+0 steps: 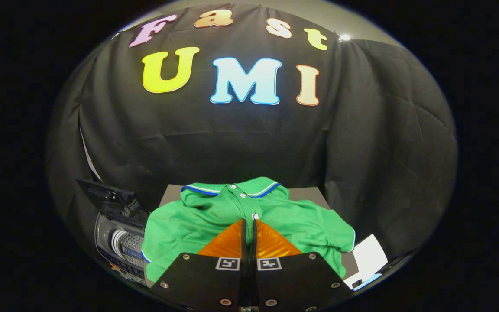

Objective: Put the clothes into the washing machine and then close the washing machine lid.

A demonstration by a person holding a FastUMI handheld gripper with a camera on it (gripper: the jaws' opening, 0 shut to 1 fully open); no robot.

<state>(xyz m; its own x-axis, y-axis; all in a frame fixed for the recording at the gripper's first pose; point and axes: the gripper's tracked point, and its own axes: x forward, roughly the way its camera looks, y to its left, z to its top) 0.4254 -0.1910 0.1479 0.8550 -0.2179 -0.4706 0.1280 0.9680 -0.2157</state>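
On dark square bench [306,193] lay crumpled green polo shirt with blue-and-white trimmed collar [215,216], covering most of bench top, collar toward far edge by black cloth wall. Gripper [249,225] hung over shirt's near part, fingers drawn together, only thin slit between them, nothing visibly pinched. Off bench's left edge sat small grey washing machine [121,245], dark lid [106,197] raised, ribbed drum opening exposed. White sheet [371,255] lay at bench's right near corner.
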